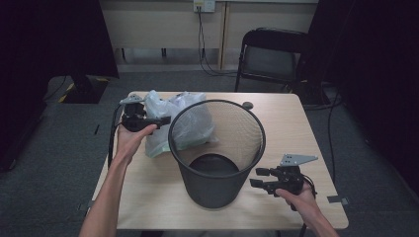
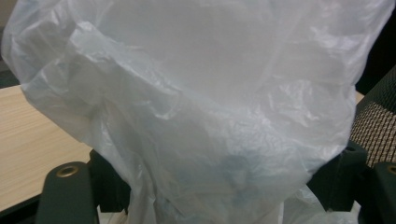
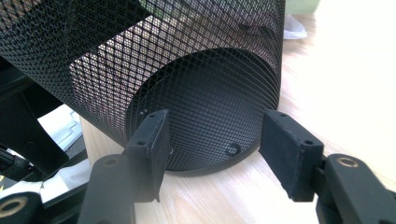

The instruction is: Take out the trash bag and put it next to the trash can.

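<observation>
Your left gripper (image 1: 159,121) had its jaws wide around the plastic bag (image 1: 168,118), just left of the bin (image 1: 217,148); right gripper (image 1: 260,177) sat open, empty.

Beyond the counter (image 1: 296,123), stood a black folding chair (image 1: 269,57) on grey carpet (image 1: 59,148). Hung down the far wall, cables from a socket (image 1: 204,5).

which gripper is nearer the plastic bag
Left. The left gripper is right at the bag, film between its jaws; the right gripper sits across the bin, jaws empty.
</observation>
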`<state>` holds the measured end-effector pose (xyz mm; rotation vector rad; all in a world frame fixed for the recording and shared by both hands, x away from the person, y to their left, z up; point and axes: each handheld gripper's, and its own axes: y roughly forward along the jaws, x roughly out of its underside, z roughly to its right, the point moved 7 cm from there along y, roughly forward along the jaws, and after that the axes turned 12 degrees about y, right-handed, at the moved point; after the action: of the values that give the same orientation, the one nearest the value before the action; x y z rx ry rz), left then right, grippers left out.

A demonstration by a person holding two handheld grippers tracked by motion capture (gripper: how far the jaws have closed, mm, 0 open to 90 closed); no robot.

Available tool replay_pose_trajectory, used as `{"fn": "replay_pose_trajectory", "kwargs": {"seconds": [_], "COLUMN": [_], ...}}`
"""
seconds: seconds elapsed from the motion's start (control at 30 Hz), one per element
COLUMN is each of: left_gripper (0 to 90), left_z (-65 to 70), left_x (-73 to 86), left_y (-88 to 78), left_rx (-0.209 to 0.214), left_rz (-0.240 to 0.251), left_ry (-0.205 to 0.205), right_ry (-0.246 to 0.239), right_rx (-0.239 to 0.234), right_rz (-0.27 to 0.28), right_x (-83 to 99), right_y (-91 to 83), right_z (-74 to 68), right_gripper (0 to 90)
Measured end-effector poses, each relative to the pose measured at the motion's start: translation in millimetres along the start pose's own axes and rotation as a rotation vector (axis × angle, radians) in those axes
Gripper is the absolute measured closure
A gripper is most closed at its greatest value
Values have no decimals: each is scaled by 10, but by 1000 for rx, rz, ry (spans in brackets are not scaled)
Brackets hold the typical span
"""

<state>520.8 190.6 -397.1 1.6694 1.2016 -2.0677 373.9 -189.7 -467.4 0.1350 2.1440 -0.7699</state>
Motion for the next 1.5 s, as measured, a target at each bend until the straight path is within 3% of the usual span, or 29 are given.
{"fn": "replay_pose_trajectory", "kwargs": {"seconds": [0.03,0.07,0.2,0.27,0.4,0.57,0.63,0.67,0.7,0.8,0.9,0.97,1.03,1.13,1.27,1.4,1.5], "left_gripper": [229,286,697,840,877,879,878,873,851,517,351,272,272,200,207,207,207], "left_z": [4,6,20,21,61,175,245,273,286,254,165,120,99,57,29,83,165], "left_x": [19,46,141,157,102,-119,-188,-186,-160,-42,50,97,135,186,247,270,281], "left_y": [-20,-36,-40,-12,71,215,292,344,398,471,397,316,234,125,19,-34,-73], "left_rx": [-2,-4,14,27,54,103,132,142,126,55,-4,-12,-11,-11,-3,3,-5], "left_rz": [-1,-11,-40,-43,-25,62,92,79,46,-36,-44,-45,-43,-43,-33,-14,-16], "left_ry": [-8,-6,-13,-17,-16,-14,-9,0,11,15,-9,-6,-2,-20,-32,-32,-7], "right_ry": [-1,-1,5,6,7,9,6,5,5,7,3,4,3,3,1,8,15], "right_rx": [0,2,3,8,5,4,3,2,2,1,-2,-3,-4,-2,0,10,17], "right_rz": [-1,-2,-8,-12,-9,-15,-18,-18,-19,-20,-18,-18,-21,-24,-26,-22,-18], "right_x": [0,1,15,19,16,26,30,32,34,39,37,34,34,37,37,35,41], "right_y": [6,11,27,31,28,39,45,47,49,44,36,39,45,59,60,59,54], "right_z": [-3,-5,-2,6,12,19,15,14,16,15,8,7,4,4,-4,23,38], "right_gripper": [424,424,422,420,420,420,421,421,421,421,421,422,422,422,422,417,405]}}
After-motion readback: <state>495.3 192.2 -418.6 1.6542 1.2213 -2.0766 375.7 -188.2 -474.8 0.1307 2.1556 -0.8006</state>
